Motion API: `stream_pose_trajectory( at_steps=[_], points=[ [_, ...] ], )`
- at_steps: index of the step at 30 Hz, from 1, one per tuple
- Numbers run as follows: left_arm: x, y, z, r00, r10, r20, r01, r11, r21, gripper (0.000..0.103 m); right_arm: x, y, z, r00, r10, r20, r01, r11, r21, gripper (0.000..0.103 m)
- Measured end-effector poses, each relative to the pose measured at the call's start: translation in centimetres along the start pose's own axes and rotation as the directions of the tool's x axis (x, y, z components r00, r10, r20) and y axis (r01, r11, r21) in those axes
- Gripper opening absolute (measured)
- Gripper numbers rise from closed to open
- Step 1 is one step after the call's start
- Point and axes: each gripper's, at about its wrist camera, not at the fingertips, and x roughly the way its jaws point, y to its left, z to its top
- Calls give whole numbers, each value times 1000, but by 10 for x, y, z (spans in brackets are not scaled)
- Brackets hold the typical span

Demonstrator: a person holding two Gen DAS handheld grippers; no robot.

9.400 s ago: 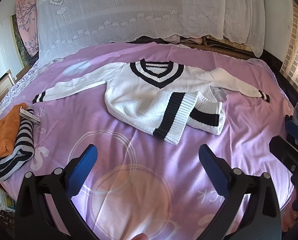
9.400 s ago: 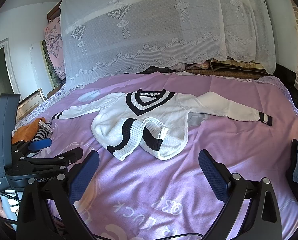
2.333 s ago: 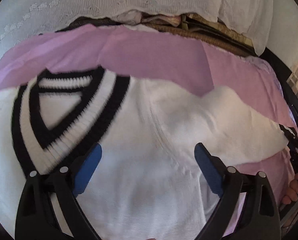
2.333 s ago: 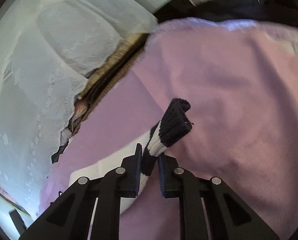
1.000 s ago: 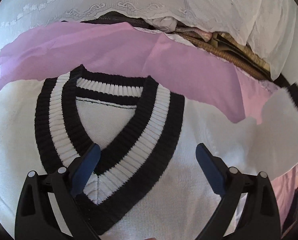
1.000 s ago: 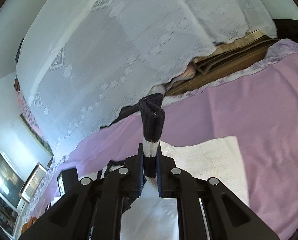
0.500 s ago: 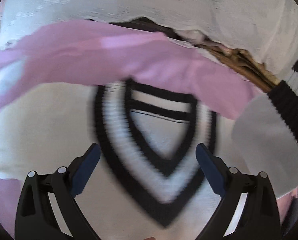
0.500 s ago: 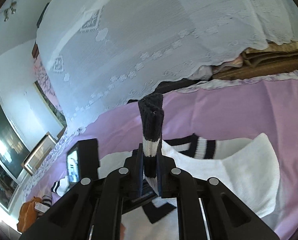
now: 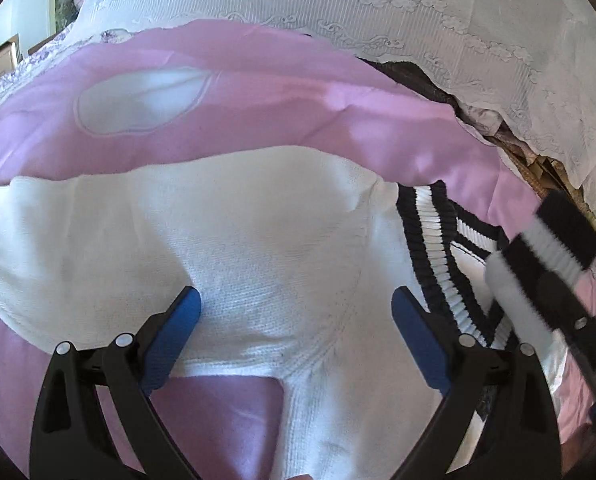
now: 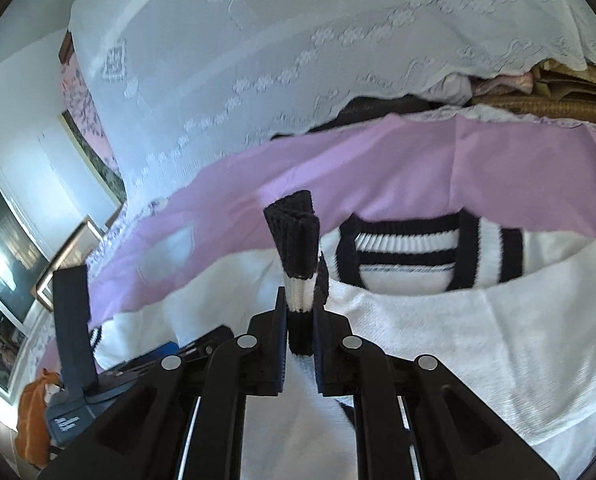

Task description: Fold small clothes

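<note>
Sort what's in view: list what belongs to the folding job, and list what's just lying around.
Job:
- white sweater
- its striped sleeve cuff, clamped in the right gripper
- left gripper, open over the sweater
- pink bedspread under it

Lying about:
- orange garment
- lace curtain

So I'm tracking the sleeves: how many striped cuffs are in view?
1: the striped cuff stands clamped in the right tongs, above the sweater. The other sleeve's cuff is out of view.
</note>
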Motion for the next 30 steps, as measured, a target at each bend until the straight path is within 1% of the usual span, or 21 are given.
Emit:
stream_pose_trajectory(
  at_steps=[3, 5, 6, 7, 8, 9, 11, 13, 14, 15, 16, 18, 19, 21, 23, 24, 25, 26, 27, 28, 30],
  points=[
    [-3, -6, -1, 1000, 16, 22, -17, 999, 35, 94, 19, 11, -10, 999, -10, -41, 9, 999, -38, 12],
    [-3, -4, -3, 999, 32, 24, -33, 999, 35, 94, 34, 13, -17, 995, -16, -103, 9, 998, -61, 16],
    [-1, -2, -2, 999, 45, 23, -46, 999, 28, 94, 40, 12, -20, 991, -7, -133, -1, 998, -58, 19],
    [1, 0, -2, 999, 39, 17, -39, 999, 20, 94, 45, 10, -24, 986, 12, -167, -21, 998, -52, 22],
    [2, 3, -2, 999, 31, 10, -31, 999, 10, 94, 46, 9, -26, 982, 24, -186, -34, 998, -50, 28],
    [1, 5, -2, 1000, 23, 7, -23, 1000, 2, 94, 45, 8, -27, 981, 34, -191, -45, 998, -51, 31],
    [-1, 5, -3, 1000, 20, 11, -20, 1000, 4, 94, 31, 6, -23, 985, 62, -159, -72, 996, -55, 31],
    [-5, 1, -4, 1000, 5, 10, -5, 1000, 15, 94, 7, 1, -18, 991, 77, -106, -86, 992, -91, 31],
    [-7, -1, -5, 1000, -11, 8, 11, 1000, 19, 94, -3, -2, -16, 995, 66, -80, -75, 991, -112, 32],
    [-9, -4, -6, 999, -35, 4, 35, 999, 25, 94, -20, -9, -17, 999, 37, -34, -41, 988, -146, 35],
    [-11, -7, -8, 998, -57, 3, 57, 998, 30, 94, -28, -13, -16, 1000, 17, -13, -19, 987, -159, 37],
    [-11, -12, -10, 994, -105, -8, 106, 994, 36, 94, -52, -37, -18, 998, -46, 47, 54, 985, -166, 39],
    [-10, -14, -12, 992, -121, -16, 122, 992, 40, 94, -64, -55, -22, 994, -81, 75, 92, 985, -144, 41],
    [-6, -18, -14, 993, -116, -22, 117, 992, 44, 94, -79, -86, -27, 987, -123, 105, 133, 988, -85, 41],
    [-7, -20, -16, 993, -113, -16, 113, 993, 37, 94, -89, -125, -36, 982, -148, 114, 148, 989, 12, 41],
    [-12, -19, -16, 989, -145, -14, 146, 989, 20, 94, -90, -143, -39, 982, -152, 109, 145, 987, 68, 42],
    [-15, -18, -17, 983, -182, -15, 182, 983, 4, 94, -89, -167, -45, 987, -135, 92, 119, 980, 162, 42],
    [-18, -17, -17, 974, -225, -18, 225, 974, -13, 94, -85, -185, -47, 993, -92, 68, 73, 967, 244, 39],
    [-20, -16, -17, 960, -277, -29, 276, 960, -38, 94, -81, -196, -49, 997, -60, 57, 41, 956, 292, 37],
    [-19, -17, -18, 953, -300, -42, 298, 953, -53, 95, -77, -206, -50, 998, -31, 60, 9, 941, 339, 35],
    [-6, -21, -24, 942, -324, -92, 318, 945, -72, 95, -77, -210, -53, 998, -17, 69, -9, 934, 357, 34]
  ],
)
